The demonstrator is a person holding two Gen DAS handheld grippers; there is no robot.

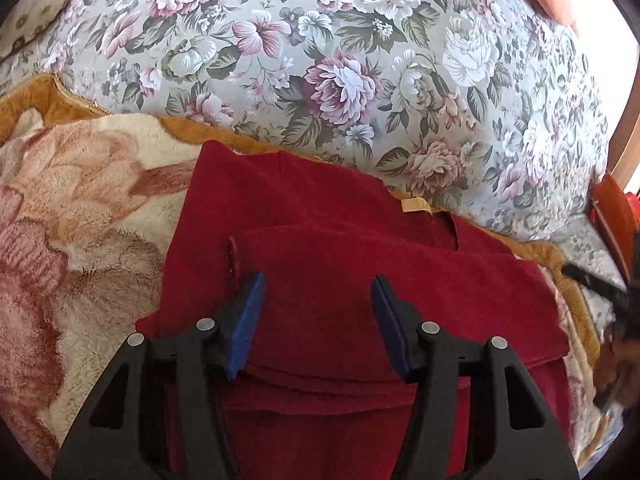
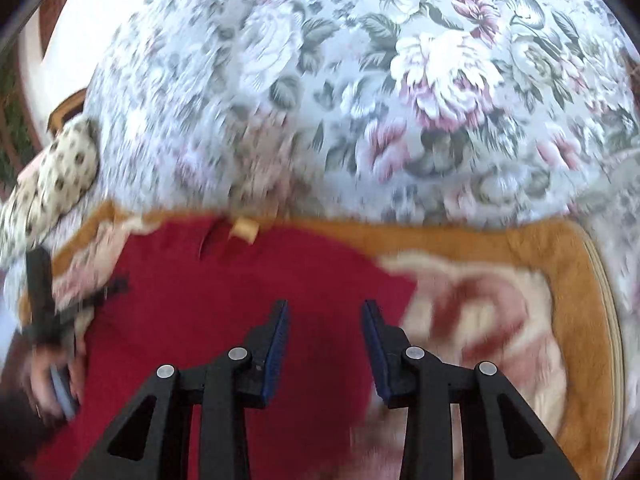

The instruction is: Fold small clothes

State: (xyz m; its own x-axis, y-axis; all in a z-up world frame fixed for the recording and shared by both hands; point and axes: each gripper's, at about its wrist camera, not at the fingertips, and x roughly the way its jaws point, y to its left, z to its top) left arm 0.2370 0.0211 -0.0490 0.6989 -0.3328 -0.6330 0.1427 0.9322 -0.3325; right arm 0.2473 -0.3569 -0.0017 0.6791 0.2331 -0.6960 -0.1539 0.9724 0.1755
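Observation:
A dark red garment [image 1: 340, 272] lies partly folded on a fluffy blanket, with a yellow label [image 1: 416, 205] at its far edge. My left gripper [image 1: 318, 292] is open just above the folded red layer, holding nothing. In the right wrist view the same red garment [image 2: 224, 300] lies left of centre with its label [image 2: 245, 229] at the far edge. My right gripper [image 2: 325, 320] is open and empty above the garment's right edge. This view is blurred by motion.
The cream and pink blanket [image 1: 80, 216] with an orange border [image 2: 472, 236] lies on a floral bedspread [image 1: 320, 60]. A spotted cushion [image 2: 52, 176] sits at the far left. The other gripper and hand [image 2: 52, 344] show at the left edge.

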